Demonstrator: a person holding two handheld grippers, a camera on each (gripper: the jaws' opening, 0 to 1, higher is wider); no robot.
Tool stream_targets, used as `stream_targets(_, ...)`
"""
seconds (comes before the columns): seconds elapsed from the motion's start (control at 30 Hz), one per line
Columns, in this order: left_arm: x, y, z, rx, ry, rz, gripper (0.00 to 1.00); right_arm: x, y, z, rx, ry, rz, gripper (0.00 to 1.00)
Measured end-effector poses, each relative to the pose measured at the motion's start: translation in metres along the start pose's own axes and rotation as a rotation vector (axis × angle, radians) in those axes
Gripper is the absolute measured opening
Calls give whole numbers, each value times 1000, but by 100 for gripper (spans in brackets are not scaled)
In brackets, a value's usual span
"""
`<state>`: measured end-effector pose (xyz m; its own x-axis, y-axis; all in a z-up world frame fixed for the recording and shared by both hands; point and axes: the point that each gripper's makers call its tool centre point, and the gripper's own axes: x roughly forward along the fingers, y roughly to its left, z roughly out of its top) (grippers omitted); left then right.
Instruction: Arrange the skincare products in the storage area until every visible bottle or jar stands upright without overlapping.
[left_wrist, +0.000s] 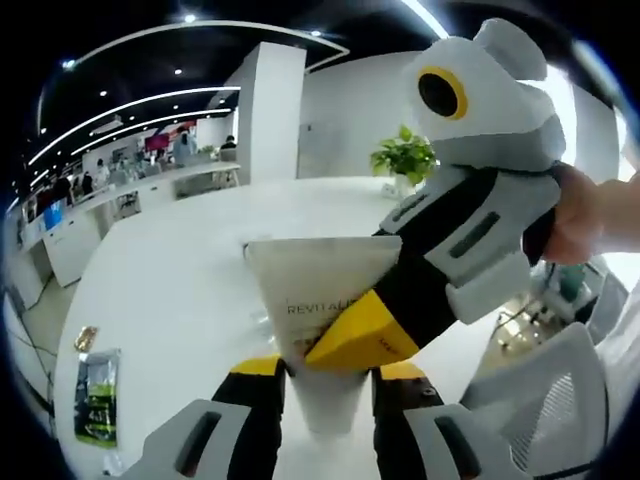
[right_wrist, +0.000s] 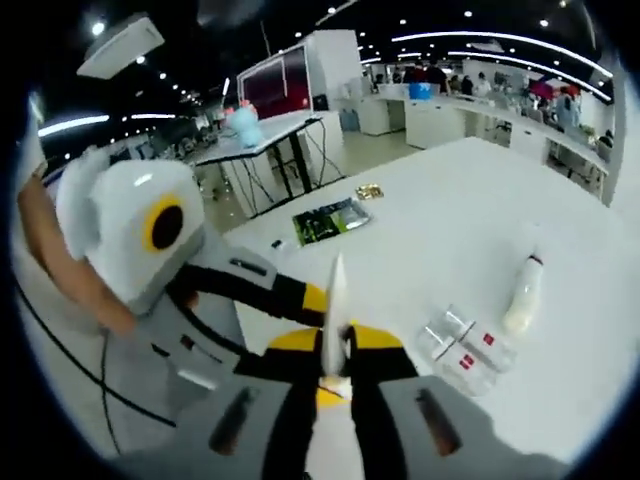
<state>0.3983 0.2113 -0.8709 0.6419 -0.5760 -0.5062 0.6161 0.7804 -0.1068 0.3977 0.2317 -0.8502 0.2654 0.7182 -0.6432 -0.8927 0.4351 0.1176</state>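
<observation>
Tube upright, flat end up, clamped by both grippers.

The flat squeeze tube is off-white with grey lettering reading "REVITALI". The left gripper has black jaws tipped in yellow and pale grey side plates; the right gripper shows the same black, yellow and grey, with a white housing ringed in yellow around a black lens. The round table is plain glossy white. The flat sachet is dark green with lime-green and white print. The slim bottle is cream-white with a dark neck band. The clear jars carry small red labels. The potted plant is bright green in a white pot.
</observation>
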Motion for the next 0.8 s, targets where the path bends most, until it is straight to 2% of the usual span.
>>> stream_targets(0.03, -2, 0, -1, 1, 4, -14, 34, 1, 6, 0, -9, -1, 50, 10)
stream_targets(0.1, -5, -1, -3, -5, 1, -42, 34, 0, 4, -1, 7, 9, 66, 10)
stream_targets(0.13, -7, 0, -3, -6, 1, -47, 34, 0, 6, 0, -19, 10, 84, 10)
stream_targets(0.23, -9, 2, -3, 6, 1, -57, 33, 3, 10, 0, -216, 51, 110, 10)
stream_targets(0.33, -10, 5, -5, -20, 15, -68, 32, 8, 11, -5, -286, 109, 128, 10)
stream_targets(0.37, -10, 7, -5, -25, 16, -62, 32, 11, 13, 3, -312, 72, 142, 10)
stream_targets(0.4, -11, 8, -5, -19, 17, -61, 32, 10, 13, -1, -313, 101, 153, 10)
stream_targets(0.43, -11, 10, -6, -13, 19, -58, 32, 11, 13, -2, -357, 108, 164, 10)
stream_targets(0.6, -16, 14, -5, -17, 18, -69, 34, 11, 20, -2, -505, 103, 245, 10)
stream_targets(0.63, -16, 13, -6, -8, 24, -70, 34, 11, 23, -3, -533, 92, 286, 11)
stream_targets(0.7, -16, 14, -9, 9, 33, -69, 34, 9, 24, -4, -549, 85, 322, 11)
stream_targets(0.8, -16, 14, -10, 7, 38, -69, 34, 8, 18, -3, -541, 93, 334, 12)
